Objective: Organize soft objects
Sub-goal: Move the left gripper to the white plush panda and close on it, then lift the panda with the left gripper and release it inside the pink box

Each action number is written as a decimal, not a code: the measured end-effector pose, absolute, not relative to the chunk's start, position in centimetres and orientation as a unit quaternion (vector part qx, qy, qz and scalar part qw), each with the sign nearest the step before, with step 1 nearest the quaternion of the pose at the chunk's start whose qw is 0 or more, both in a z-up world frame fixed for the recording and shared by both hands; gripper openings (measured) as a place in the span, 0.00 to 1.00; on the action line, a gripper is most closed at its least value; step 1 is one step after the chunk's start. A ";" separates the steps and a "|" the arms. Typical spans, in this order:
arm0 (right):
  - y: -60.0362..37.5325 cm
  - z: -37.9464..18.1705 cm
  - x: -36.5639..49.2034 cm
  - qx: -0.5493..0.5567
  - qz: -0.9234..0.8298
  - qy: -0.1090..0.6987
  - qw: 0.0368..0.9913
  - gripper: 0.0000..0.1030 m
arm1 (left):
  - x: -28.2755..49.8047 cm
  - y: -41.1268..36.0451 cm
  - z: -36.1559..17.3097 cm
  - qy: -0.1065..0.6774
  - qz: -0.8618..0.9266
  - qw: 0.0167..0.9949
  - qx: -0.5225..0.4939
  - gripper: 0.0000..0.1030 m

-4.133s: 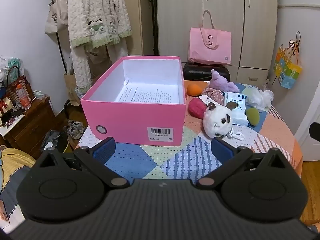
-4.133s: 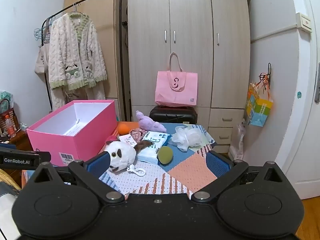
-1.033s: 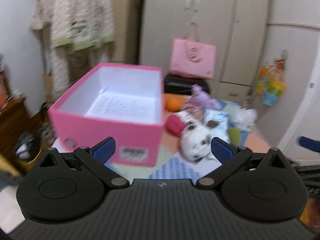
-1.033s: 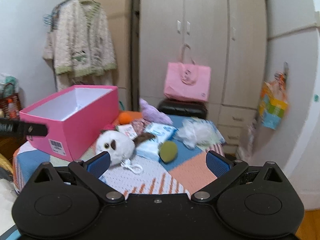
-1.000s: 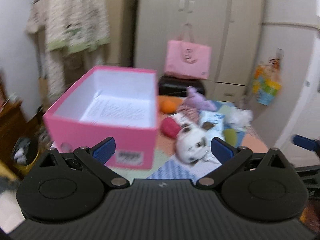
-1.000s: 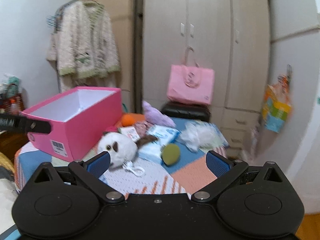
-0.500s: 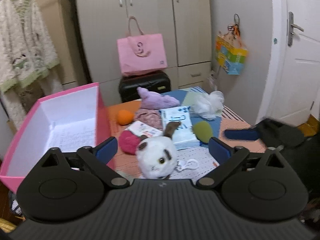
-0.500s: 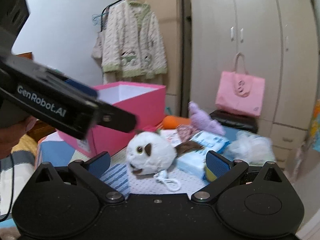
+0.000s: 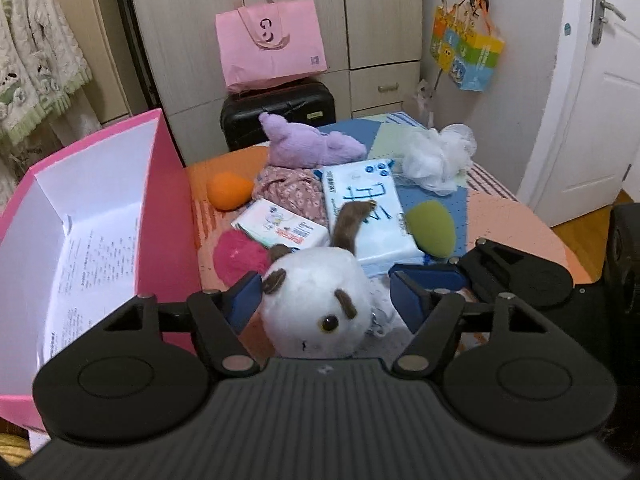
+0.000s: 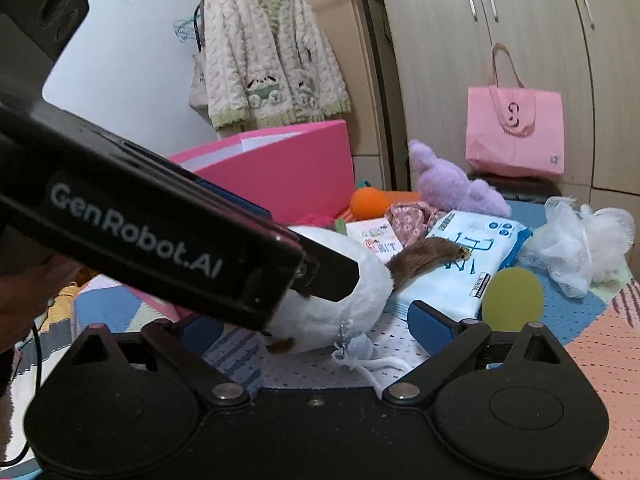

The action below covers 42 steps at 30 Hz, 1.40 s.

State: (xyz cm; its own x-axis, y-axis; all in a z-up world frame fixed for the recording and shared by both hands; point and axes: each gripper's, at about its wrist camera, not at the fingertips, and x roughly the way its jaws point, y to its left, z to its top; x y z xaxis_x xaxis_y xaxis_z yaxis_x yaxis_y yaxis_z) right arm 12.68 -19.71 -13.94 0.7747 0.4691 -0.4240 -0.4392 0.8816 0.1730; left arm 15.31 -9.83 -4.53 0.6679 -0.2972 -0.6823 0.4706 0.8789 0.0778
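Observation:
A white plush toy [image 9: 316, 300] with brown ears lies on the patchwork table beside the open pink box [image 9: 168, 200]. My left gripper [image 9: 326, 298] straddles the toy and its jaws are closing. The left pad is against the fur, while a gap shows at the right pad. My right gripper [image 10: 312, 328] is open just in front of the same toy [image 10: 340, 296], and the left gripper's black arm crosses that view. Behind lie a purple plush [image 9: 312, 144], an orange sponge [image 9: 228, 190], a green sponge [image 9: 432, 228], a white bath pouf [image 9: 436, 160] and a magenta fuzzy ball [image 9: 236, 256].
A large tissue pack [image 9: 368, 208], a small tissue pack [image 9: 280, 228] and floral fabric [image 9: 292, 188] crowd the table's middle. A black suitcase [image 9: 280, 112] with a pink tote bag [image 9: 272, 52] stands behind the table. There is a white door [image 9: 592, 120] at right.
Both grippers have dropped and come in on the white plush toy. The left one swung right, away from the box, and its jaws narrowed around the toy.

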 end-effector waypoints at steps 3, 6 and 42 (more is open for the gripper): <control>-19.2 -14.2 13.6 0.021 0.250 0.256 0.934 0.95 | 15.3 -9.7 -4.5 0.341 -0.201 0.910 0.121 0.63; -18.6 -14.4 14.2 0.006 0.259 0.271 0.927 0.94 | 15.6 -9.8 -4.8 0.343 -0.198 0.911 0.119 0.63; -18.4 -12.9 7.5 0.015 0.275 0.213 0.937 0.68 | 8.9 -8.0 -4.1 0.314 -0.179 0.929 0.077 0.59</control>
